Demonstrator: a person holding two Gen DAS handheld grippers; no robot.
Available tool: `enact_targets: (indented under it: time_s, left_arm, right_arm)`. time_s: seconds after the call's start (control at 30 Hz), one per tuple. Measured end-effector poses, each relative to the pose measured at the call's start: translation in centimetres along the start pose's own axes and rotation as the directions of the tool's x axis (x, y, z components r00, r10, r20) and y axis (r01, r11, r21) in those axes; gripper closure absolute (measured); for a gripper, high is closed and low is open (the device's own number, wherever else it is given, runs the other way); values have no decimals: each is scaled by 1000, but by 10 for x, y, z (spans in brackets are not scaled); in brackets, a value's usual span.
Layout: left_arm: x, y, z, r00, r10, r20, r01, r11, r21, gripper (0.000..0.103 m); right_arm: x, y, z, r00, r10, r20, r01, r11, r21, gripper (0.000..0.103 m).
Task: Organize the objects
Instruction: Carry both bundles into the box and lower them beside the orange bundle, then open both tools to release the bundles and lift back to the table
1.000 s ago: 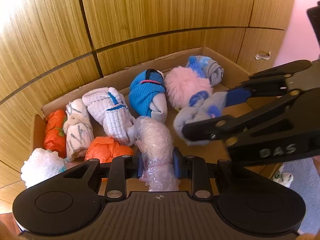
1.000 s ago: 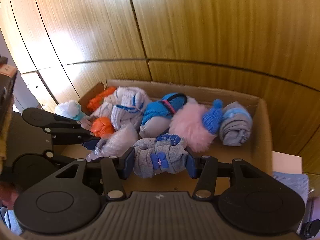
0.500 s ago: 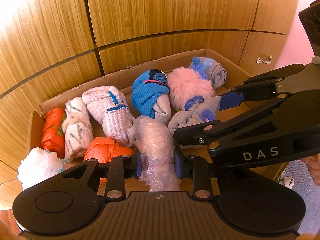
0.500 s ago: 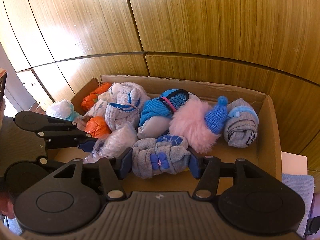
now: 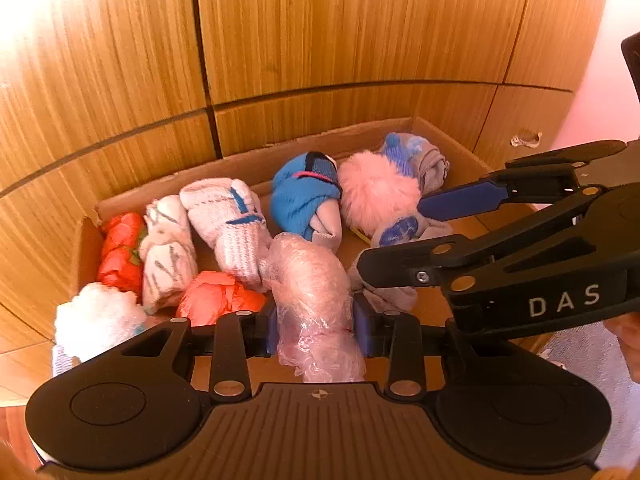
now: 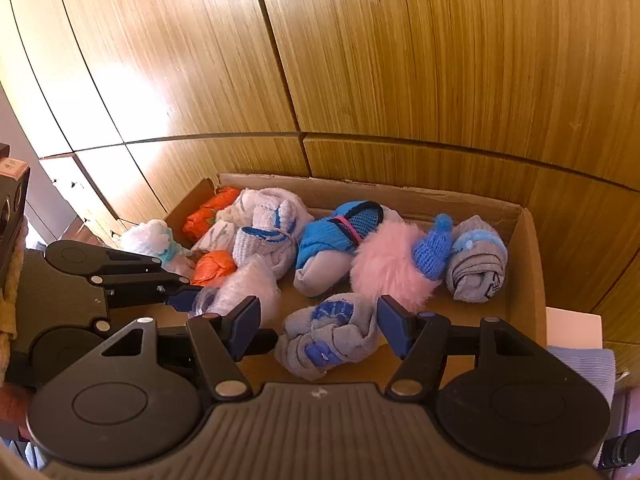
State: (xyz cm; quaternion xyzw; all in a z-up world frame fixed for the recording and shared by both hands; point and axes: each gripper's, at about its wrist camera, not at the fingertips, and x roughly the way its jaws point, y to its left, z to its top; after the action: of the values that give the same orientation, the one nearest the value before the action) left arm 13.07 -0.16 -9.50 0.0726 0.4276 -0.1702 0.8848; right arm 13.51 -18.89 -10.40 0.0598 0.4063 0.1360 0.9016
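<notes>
A cardboard box (image 6: 528,264) holds several rolled sock bundles. My left gripper (image 5: 316,322) is shut on a translucent pale pink bundle (image 5: 312,292) at the box's front edge; that bundle also shows in the right wrist view (image 6: 244,288). My right gripper (image 6: 318,322) is open, its pads apart on either side of a grey bundle with blue flowers (image 6: 332,332) that lies loose on the box floor. In the left wrist view the right gripper (image 5: 396,236) reaches in from the right over the grey bundle (image 5: 400,232).
In the box lie a fluffy pink bundle (image 6: 388,268), a blue one (image 6: 332,232), a grey one with a blue pompom (image 6: 476,264), white knitted ones (image 6: 272,224) and orange ones (image 6: 208,212). A wooden panel wall (image 6: 360,80) stands behind. A blue cloth (image 6: 580,364) lies right.
My right gripper opened and let go of the grey flowered bundle, which now rests on the box floor. My left gripper stays shut on the pale pink bundle.
</notes>
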Motion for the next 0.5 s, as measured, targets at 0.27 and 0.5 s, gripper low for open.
enact_targets:
  time_s: [0.27,0.5]
  left_arm:
    - [-23,-4,-1,1000,2,22,-2,1000,1,59]
    - [-46,-2,-10,999,8,46,-8,1000,-9,58]
  right_arm:
    - [-21,6,-4,1000,0,31,0,1000,-5,42]
    - [-46,12,-14,998,3,67,-2,1000,-7,42]
